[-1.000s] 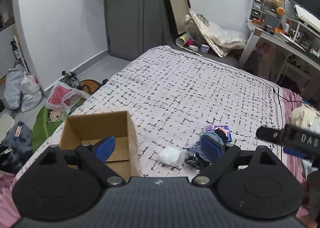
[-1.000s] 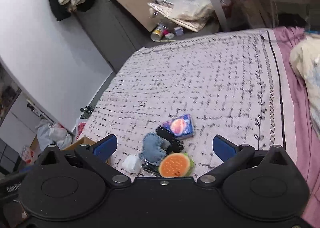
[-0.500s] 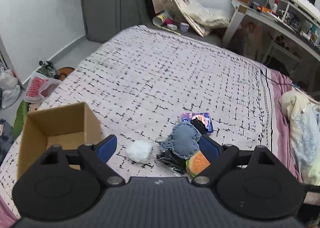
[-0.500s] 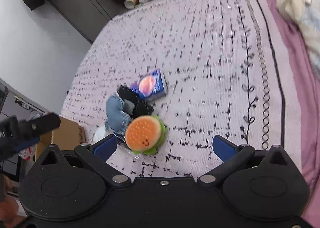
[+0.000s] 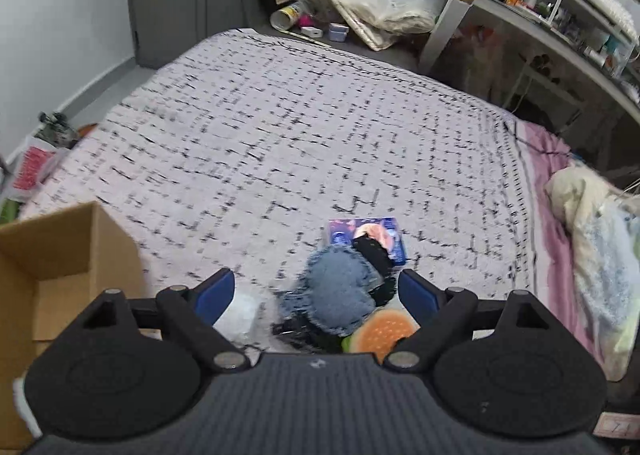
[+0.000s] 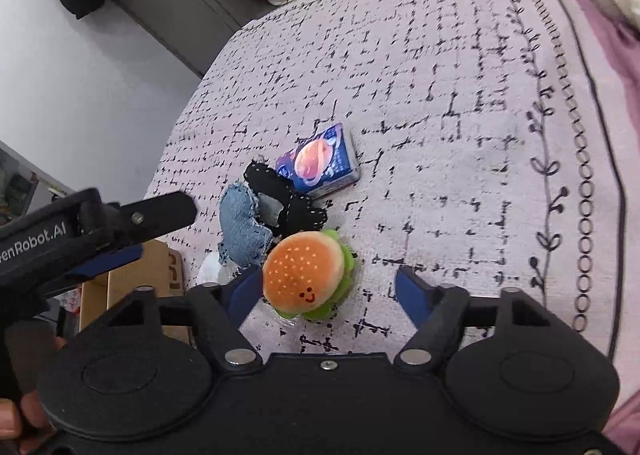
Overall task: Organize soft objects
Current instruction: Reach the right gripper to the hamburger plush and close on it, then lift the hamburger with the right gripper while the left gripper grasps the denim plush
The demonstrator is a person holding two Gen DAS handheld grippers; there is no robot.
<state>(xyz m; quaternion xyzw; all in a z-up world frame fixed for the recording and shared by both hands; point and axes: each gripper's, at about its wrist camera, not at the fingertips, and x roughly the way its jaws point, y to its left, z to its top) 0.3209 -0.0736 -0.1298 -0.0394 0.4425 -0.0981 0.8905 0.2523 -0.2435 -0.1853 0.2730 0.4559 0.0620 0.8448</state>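
Note:
A small heap of soft things lies on the bed: a burger plush (image 6: 306, 273), a denim heart (image 6: 242, 231), a black stitched piece (image 6: 288, 197), a blue printed pack (image 6: 320, 163) and a white wad (image 5: 240, 313). In the left wrist view the denim heart (image 5: 340, 295) and burger plush (image 5: 384, 333) sit between my open left gripper's (image 5: 316, 291) fingers. My right gripper (image 6: 326, 289) is open and empty, low over the burger plush, which lies against its left finger. The left gripper's body (image 6: 92, 227) shows at the left of the right wrist view.
An open cardboard box (image 5: 52, 255) stands on the bed at the left, also seen in the right wrist view (image 6: 136, 279). The patterned bedspread (image 5: 280, 135) stretches ahead. A rumpled quilt (image 5: 596, 239) lies at the right. A cluttered desk (image 5: 560, 15) stands beyond.
Both grippers have moved forward and down toward the heap. The burger plush now sits at the right gripper's left finger; the box has slid to the left gripper's left.

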